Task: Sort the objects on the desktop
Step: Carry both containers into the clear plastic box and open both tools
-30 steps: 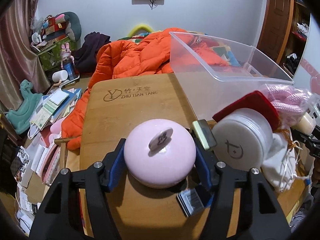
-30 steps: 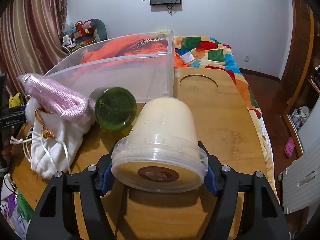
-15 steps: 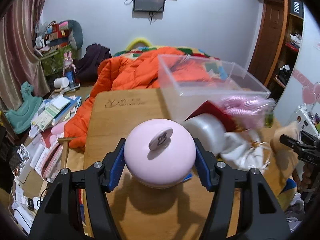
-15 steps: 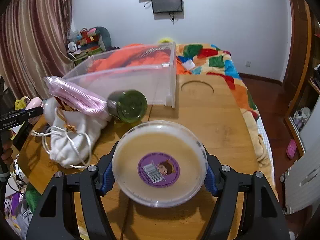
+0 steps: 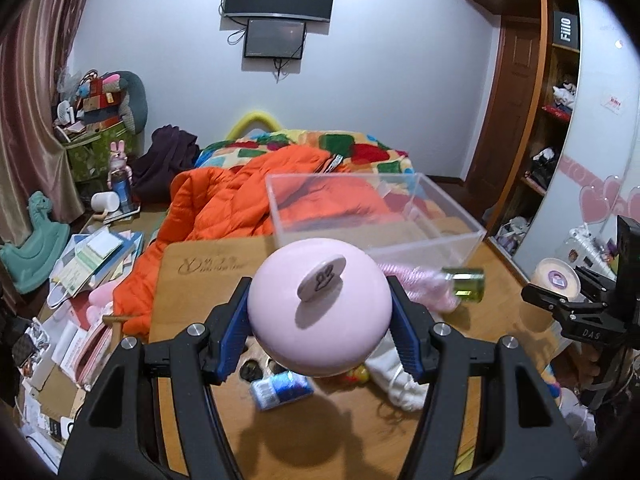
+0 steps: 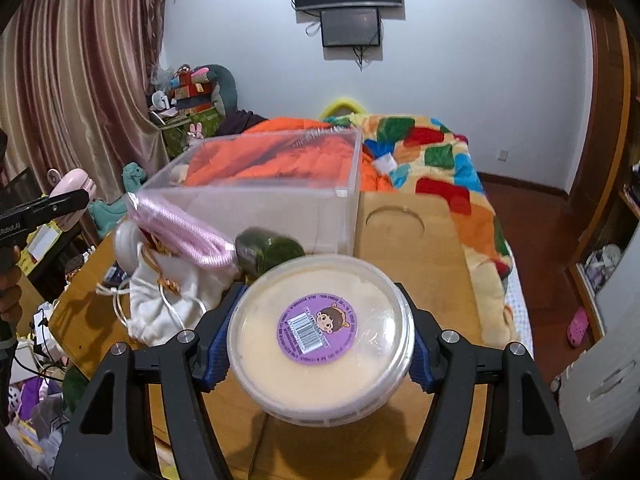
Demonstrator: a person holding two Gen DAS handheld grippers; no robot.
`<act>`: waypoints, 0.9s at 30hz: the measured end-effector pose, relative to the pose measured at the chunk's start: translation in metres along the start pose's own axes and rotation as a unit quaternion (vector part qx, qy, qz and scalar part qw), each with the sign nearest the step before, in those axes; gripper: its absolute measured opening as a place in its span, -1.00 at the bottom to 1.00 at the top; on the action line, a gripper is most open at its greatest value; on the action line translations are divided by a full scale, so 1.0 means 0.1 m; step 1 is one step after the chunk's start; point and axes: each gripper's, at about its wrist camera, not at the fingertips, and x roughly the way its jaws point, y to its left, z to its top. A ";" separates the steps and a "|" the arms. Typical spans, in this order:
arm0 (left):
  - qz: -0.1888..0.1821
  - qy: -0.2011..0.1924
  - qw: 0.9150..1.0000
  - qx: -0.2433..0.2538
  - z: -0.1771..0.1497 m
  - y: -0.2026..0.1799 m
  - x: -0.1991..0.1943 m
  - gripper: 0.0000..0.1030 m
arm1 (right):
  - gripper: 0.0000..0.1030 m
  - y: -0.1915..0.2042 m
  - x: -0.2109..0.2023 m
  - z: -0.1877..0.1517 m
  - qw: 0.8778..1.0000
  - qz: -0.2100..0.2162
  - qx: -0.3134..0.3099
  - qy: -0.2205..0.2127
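Observation:
My left gripper (image 5: 320, 320) is shut on a round pink case (image 5: 319, 306) with a small oval badge, held well above the wooden table (image 5: 192, 268). My right gripper (image 6: 320, 344) is shut on a cream plastic tub (image 6: 320, 336) with a purple barcode sticker, lifted above the table (image 6: 420, 240); it also shows in the left wrist view (image 5: 556, 280). The clear plastic bin (image 5: 372, 216) stands at the table's far side and looks empty (image 6: 256, 200). A green jar (image 6: 266, 250), pink cord bundle (image 6: 180, 226) and white drawstring bag (image 6: 168, 304) lie in front of it.
A blue-wrapped item (image 5: 282, 390) and small dark bits lie on the table under the pink case. An orange jacket (image 5: 224, 208) and a colourful blanket (image 6: 432, 160) lie on the bed behind. Papers and toys clutter the floor at left (image 5: 84, 256).
Both grippers have risen and pulled back from the table with their objects. The tub has tipped so its stickered end faces the camera. The table items now sit lower and farther away.

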 end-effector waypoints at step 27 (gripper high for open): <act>-0.021 0.043 0.999 -0.001 0.89 -0.03 0.88 0.22 | 0.26 0.00 0.70 1.22 0.997 0.042 -0.057 -0.014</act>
